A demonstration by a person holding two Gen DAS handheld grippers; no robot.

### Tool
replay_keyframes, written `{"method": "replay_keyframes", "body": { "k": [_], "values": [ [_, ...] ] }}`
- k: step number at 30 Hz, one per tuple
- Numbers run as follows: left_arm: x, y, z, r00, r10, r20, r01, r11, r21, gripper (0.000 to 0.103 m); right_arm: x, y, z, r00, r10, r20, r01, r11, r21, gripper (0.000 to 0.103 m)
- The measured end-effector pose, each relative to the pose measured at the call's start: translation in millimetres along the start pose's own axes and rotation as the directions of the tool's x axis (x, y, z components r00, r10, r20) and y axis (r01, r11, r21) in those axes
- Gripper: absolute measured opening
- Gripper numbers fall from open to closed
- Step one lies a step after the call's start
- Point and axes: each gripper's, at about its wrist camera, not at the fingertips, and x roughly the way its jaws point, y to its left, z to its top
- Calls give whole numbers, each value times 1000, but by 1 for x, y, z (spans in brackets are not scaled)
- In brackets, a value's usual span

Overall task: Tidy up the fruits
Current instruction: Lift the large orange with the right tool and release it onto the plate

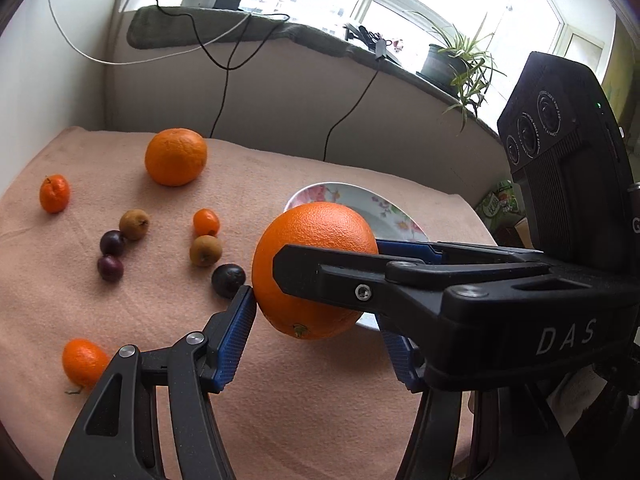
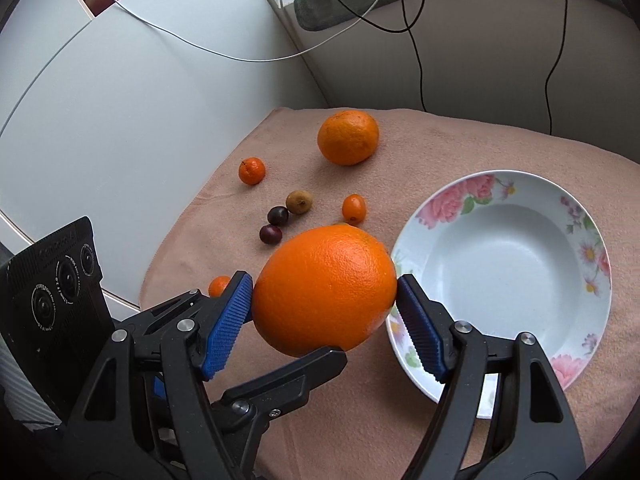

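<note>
1. Fruit count, left wrist view: two large oranges, the held orange [image 1: 316, 264] and a second orange [image 1: 176, 157] sitting on the pink cloth [image 1: 320, 400] further back.
2. Three small orange ones: one mandarin [image 1: 54, 194] at the far left, another mandarin [image 1: 82, 362] near the front, and a kumquat [image 1: 206, 222] in the middle.
3. Two brownish-green small fruits [image 1: 134, 224], plus three dark purple ones [image 1: 112, 242], one of them darker and just beside the held orange.
4. One floral plate [image 2: 576, 240], on the cloth to the right of the loose fruit.
5. Two grippers, both on the same orange, which is up off the cloth, right at the plate's left rim.
6. Right gripper [image 2: 324, 292]: blue pads squeezing the orange's two sides, so it sits dead centre between them.
7. Left gripper [image 1: 316, 312]: comes in crosswise. Its left pad is pressed on the peel; the other pad is partly hidden behind the right gripper, but it looks clamped too.
</note>
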Motion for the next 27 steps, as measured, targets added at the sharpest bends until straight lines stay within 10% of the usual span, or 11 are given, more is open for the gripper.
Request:
{"method": "replay_keyframes", "body": {
  "k": [27],
  "values": [
    [26,-42,-4,997,-13,-77,22,993,114,60,-46,-50,-24,983,-134,122,119,985,122,84]
  ]
}}
